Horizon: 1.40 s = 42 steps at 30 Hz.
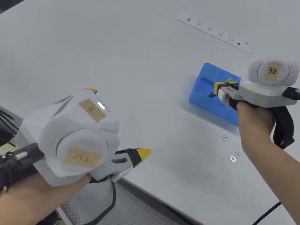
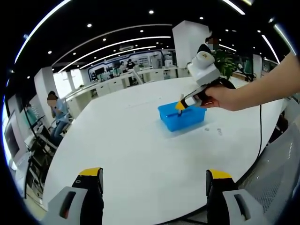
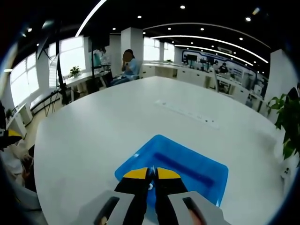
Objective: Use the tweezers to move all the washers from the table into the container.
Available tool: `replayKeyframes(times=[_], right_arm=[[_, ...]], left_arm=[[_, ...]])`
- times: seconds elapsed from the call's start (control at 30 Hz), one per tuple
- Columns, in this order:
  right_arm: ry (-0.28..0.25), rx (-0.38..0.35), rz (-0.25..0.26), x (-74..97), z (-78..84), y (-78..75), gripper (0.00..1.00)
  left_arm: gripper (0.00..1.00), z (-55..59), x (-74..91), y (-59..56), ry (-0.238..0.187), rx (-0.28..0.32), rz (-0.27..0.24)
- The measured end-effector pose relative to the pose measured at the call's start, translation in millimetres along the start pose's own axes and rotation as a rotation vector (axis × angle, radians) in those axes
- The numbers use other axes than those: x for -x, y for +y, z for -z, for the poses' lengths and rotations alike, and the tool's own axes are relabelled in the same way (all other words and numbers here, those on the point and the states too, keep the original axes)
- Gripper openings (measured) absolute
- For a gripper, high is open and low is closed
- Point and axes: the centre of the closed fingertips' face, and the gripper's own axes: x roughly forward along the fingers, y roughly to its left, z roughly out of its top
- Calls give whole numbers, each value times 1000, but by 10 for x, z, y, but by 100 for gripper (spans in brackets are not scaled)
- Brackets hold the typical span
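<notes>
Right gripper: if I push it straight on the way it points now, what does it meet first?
Most likely the blue container, which lies just beyond the right gripper and its closed tips, though depth is hard to judge.

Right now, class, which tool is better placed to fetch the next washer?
Right, probably. The right tool hangs over the blue container, with the washers lying close by; the left tool sits open, far off by the edge of the table.
</notes>
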Motion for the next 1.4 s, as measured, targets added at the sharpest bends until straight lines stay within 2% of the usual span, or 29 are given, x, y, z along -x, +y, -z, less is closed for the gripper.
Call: replayKeyframes(times=[0.17,0.27,0.37,0.5,0.67,0.87,1.07,1.17,1.27,1.4], right_arm=[[-12,-22,0,29,-10,0,1],[-32,-24,3,92,-71,-16,1],[-51,-15,8,216,-106,-51,1],[-101,-57,-5,430,-214,-73,1],[-120,-24,0,700,-279,-82,1],[-146,-61,-9,964,-274,-92,1],[-122,-33,4,1088,-82,-69,1],[-92,-26,14,1087,105,-78,1],[-58,-53,14,1078,281,-95,1],[-15,-48,34,1048,517,-164,1]], left_arm=[[93,-29,13,-9,-5,-7,1],[93,-44,23,-16,-7,-13,2],[93,-72,36,-25,-15,-16,5],[94,-105,45,-39,-23,-21,7],[94,-114,52,-51,-26,-26,9],[94,-142,62,-58,-37,-18,11],[94,-178,72,-59,-50,-9,10],[94,-187,65,-91,-51,4,20],[94,-199,67,-112,-49,-10,18],[94,-206,69,-119,-51,-9,19]])
